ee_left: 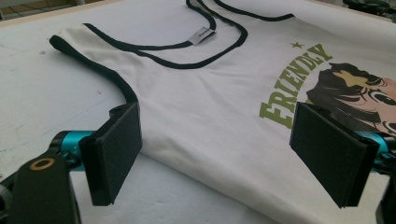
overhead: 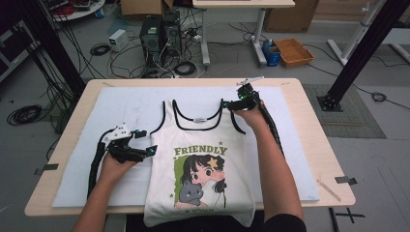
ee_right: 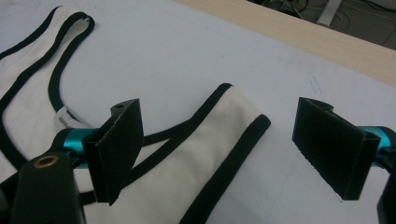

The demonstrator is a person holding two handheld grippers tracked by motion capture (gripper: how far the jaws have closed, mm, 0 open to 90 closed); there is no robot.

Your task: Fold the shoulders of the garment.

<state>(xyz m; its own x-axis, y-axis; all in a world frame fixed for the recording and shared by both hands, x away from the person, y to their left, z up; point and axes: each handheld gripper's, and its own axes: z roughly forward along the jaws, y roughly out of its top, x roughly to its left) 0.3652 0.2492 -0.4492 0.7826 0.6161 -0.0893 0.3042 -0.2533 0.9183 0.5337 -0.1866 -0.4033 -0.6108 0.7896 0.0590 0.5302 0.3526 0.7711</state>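
Fabric lies flat in front of me: a cream tank top [overhead: 200,145] with black trim, spread face up on the white foam sheet [overhead: 121,104] that covers the tabletop [overhead: 316,125]. Its hem hangs over the near edge toward me, and its two straps point away from me. The print on the chest reads FRIENDLY [ee_left: 299,79] in green letters above a cartoon girl holding a grey cat.

My left hand-held gripper [overhead: 143,143] sits at the garment's left side edge, just below the left armhole. In the left gripper view its jaws stand wide apart, one over bare foam just outside the black-trimmed armhole edge, the other over the printed chest, with the side edge of the top running between them. Nothing is clamped in it; I cannot tell whether the pads touch the cloth.

My right hand-held gripper [overhead: 238,103] is at the far right corner of the top, over the right shoulder strap [ee_right: 224,140]. The right gripper view shows its jaws spread open as well, the strap's black-bound end lying flat between them, nearer the left-hand pad in that view, while the other pad stands over bare foam. The neck label [ee_right: 63,119] shows just beyond that nearer pad. The strap is not gripped.
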